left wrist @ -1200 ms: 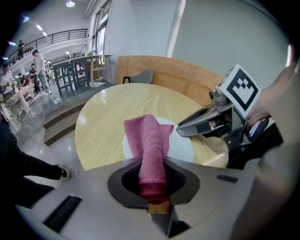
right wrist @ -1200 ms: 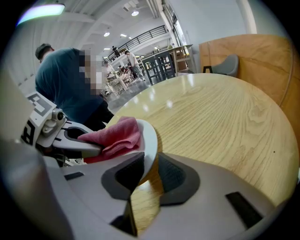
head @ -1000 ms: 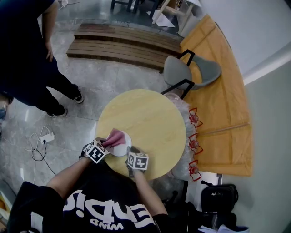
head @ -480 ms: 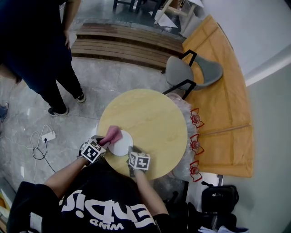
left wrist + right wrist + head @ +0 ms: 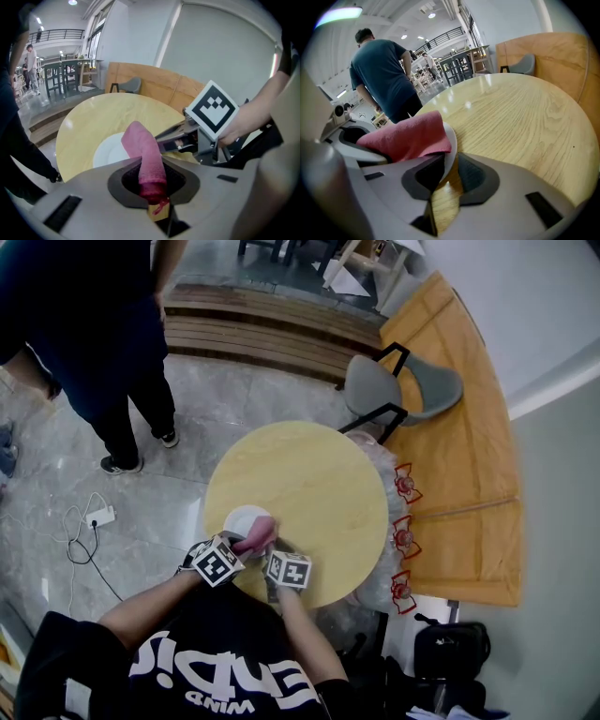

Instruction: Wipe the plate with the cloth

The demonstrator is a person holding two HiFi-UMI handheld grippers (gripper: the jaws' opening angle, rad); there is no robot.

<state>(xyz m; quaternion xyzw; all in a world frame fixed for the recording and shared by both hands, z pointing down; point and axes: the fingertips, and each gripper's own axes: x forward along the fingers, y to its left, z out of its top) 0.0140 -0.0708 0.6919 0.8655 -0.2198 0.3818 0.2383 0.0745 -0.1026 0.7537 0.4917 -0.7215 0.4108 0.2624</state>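
Note:
A white plate (image 5: pixel 244 518) lies near the near-left edge of the round yellow table (image 5: pixel 309 484). My left gripper (image 5: pixel 241 549) is shut on a pink cloth (image 5: pixel 257 537), which lies over the plate's near edge. In the left gripper view the cloth (image 5: pixel 143 154) rises out of my left gripper (image 5: pixel 151 185) above the plate (image 5: pixel 108 150). My right gripper (image 5: pixel 273 555) pinches the plate's near rim. The rim (image 5: pixel 451 145) sits between the jaws of my right gripper (image 5: pixel 450 169), with the cloth (image 5: pixel 405 138) draped beside it.
A person in dark clothes (image 5: pixel 89 324) stands on the floor to the far left. A grey chair (image 5: pixel 398 390) stands behind the table, a slatted wooden bench (image 5: pixel 262 329) beyond it. A power strip and cable (image 5: pixel 97 517) lie on the floor at left.
My left gripper has swept the cloth from the plate's far-left side across to its near edge, close to my right gripper. The standing person stepped to the right. My right gripper stayed put.

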